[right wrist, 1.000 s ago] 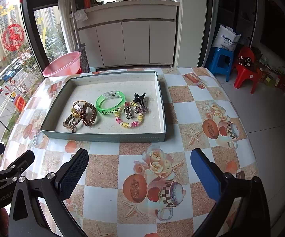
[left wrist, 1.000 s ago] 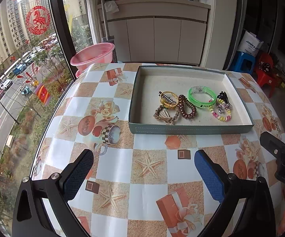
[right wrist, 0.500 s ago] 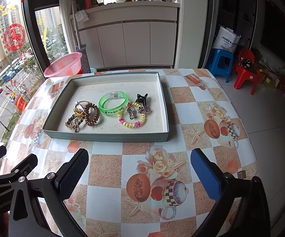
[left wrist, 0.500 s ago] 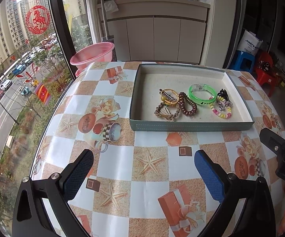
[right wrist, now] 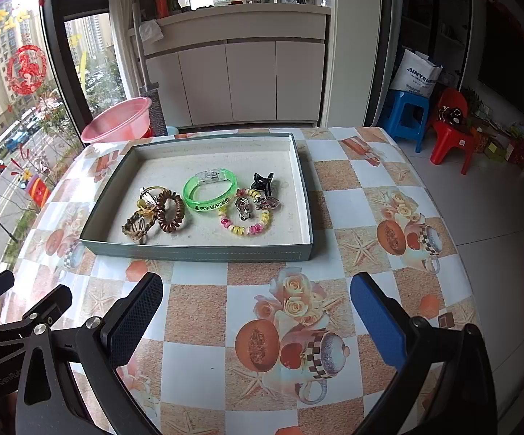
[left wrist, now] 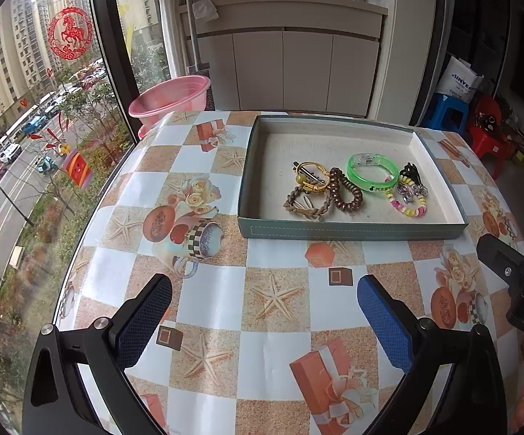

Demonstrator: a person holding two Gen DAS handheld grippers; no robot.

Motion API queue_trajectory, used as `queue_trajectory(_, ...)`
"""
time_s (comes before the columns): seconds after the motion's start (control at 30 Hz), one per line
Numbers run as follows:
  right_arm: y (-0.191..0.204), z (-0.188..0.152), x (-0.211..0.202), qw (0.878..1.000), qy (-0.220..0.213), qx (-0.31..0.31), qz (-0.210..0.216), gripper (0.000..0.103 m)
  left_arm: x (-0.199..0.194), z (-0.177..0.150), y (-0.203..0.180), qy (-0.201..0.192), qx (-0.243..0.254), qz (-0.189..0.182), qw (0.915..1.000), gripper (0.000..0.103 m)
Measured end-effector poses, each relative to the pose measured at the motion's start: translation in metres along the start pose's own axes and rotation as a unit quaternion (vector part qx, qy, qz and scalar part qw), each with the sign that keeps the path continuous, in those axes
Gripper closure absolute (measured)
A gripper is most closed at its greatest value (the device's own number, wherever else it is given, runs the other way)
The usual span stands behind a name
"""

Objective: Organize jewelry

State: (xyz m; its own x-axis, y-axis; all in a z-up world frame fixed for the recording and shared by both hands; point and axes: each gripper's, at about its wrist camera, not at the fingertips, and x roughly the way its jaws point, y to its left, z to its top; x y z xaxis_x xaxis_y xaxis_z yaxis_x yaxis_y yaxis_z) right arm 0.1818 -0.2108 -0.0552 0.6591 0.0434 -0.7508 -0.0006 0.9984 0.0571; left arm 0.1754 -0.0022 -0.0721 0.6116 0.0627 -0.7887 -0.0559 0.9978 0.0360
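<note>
A grey-green shallow tray (left wrist: 352, 232) (right wrist: 196, 253) sits on the patterned table. In it lie a green bangle (left wrist: 372, 173) (right wrist: 211, 194), a brown coil hair tie (left wrist: 345, 190) (right wrist: 170, 211), a braided band (left wrist: 307, 204) (right wrist: 136, 228), a gold ring piece (left wrist: 310, 177) (right wrist: 147, 199), a beaded bracelet (left wrist: 408, 199) (right wrist: 245, 219) and a black claw clip (left wrist: 411, 173) (right wrist: 262, 181). My left gripper (left wrist: 263, 311) is open and empty, above the table in front of the tray. My right gripper (right wrist: 256, 308) is open and empty, also in front of the tray.
A pink basin (left wrist: 171, 96) (right wrist: 118, 119) stands beyond the table's far left corner by the window. White cabinets stand behind. A blue stool (right wrist: 407, 114) and red chair (right wrist: 452, 130) are on the floor at the right. The right gripper's body (left wrist: 515, 282) shows beside the left.
Both grippers have drawn back a little from the tray, which now looks slightly farther away. The jewelry in the tray has not moved. Both jaws stay open.
</note>
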Motion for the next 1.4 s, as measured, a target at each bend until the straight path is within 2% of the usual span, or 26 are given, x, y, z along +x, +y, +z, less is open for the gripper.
queue_trajectory(1.4, 0.0026, -0.0007, 0.0002, 1.000, 0.001, 0.002, -0.002, 0.000, 0.0050, -0.0015, -0.0008, 0.009, 0.002, -0.001, 1.0000, 0.000)
